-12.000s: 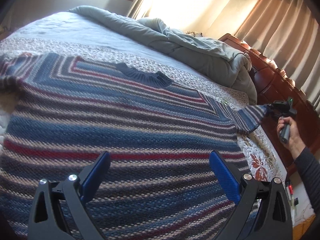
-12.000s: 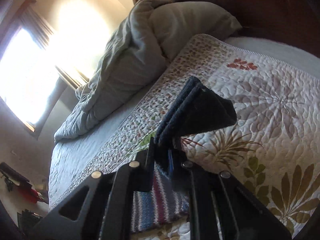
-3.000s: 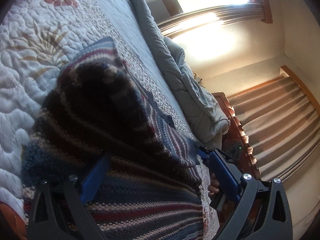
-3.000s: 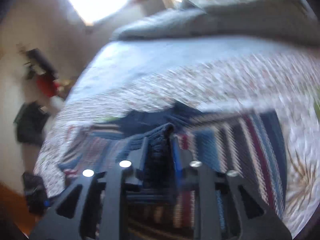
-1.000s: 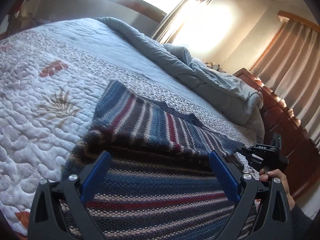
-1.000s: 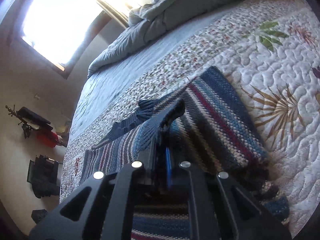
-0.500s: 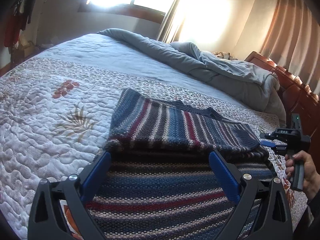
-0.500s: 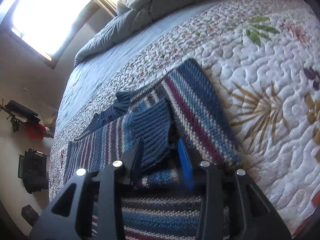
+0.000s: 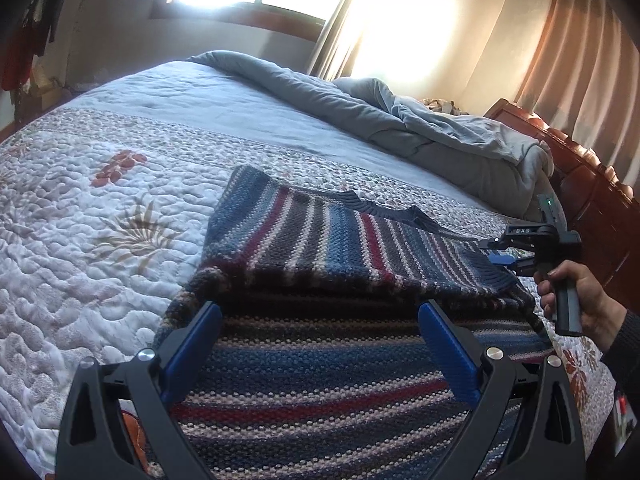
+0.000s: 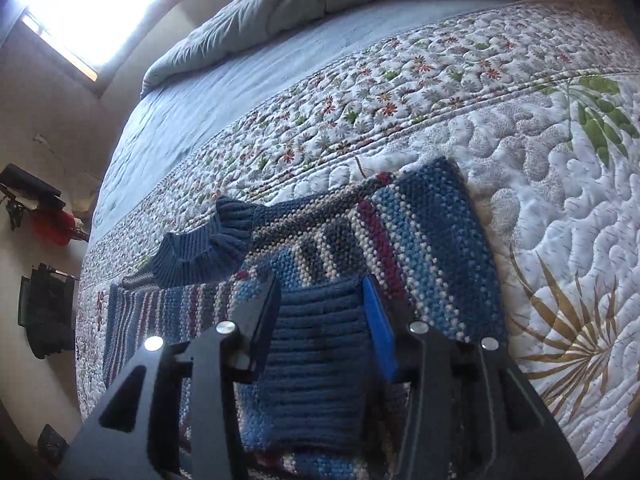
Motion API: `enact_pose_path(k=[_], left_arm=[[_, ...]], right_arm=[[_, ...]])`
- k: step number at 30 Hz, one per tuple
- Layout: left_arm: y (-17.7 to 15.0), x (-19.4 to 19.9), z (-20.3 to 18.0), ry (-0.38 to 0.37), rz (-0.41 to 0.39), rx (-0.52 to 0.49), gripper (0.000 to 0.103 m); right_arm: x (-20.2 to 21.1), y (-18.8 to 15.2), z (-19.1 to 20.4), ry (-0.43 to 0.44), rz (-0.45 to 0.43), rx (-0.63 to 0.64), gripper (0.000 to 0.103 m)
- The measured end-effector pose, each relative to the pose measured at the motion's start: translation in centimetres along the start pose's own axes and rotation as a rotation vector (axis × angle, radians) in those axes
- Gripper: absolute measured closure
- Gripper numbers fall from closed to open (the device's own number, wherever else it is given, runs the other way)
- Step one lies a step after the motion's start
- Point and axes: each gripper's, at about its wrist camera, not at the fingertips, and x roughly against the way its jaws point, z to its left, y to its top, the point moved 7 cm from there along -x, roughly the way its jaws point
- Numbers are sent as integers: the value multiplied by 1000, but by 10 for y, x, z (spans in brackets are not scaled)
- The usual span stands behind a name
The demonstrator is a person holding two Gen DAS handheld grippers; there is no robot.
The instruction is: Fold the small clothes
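A knit sweater (image 9: 320,248) with blue, red and cream stripes lies on the quilted bed, one sleeve folded across its body. In the right wrist view the sleeve's ribbed blue cuff (image 10: 316,340) rests flat on the sweater (image 10: 420,240) between the fingers of my right gripper (image 10: 320,300). Its jaws are opening and the pads stand off the cuff. The ribbed collar (image 10: 200,252) sits to the left. My left gripper (image 9: 320,320) hovers wide open over the sweater's near hem, holding nothing. It sees the right gripper (image 9: 494,252) at the sleeve end, held by a hand (image 9: 576,292).
The floral quilt (image 9: 80,240) covers the near half of the bed. A bunched grey duvet (image 9: 400,128) lies along the far side. A dark wooden headboard (image 9: 592,200) stands at the right, with curtains and a bright window behind. Dark items hang on the wall (image 10: 44,312).
A second ago my right gripper was shut on the cuff, carrying the sleeve over the sweater. Its jaws have since parted and the cuff lies on the sweater. The left gripper stays open, slightly turned.
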Motion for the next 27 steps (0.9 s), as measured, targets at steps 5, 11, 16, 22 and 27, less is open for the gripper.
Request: enact_pose_path(k=[5,11,16,22,27], left_arm=[[-1,-1,6,2,6,17,4],[19,19,33,28,-76,76,4],[27,28,61,24,-100,184,4],[23,20,60,12,-71,187,4],[19,17,53,15,-48,165,4]], right_arm=[[3,-6,-3,4,2,20,61],[4,-9,-1,-19,16,42,60],[10,-3,4,-57,-36,99,89],[3,2,1,-99,-38,112,83],[40,-7,7,-107,-139,126,81]])
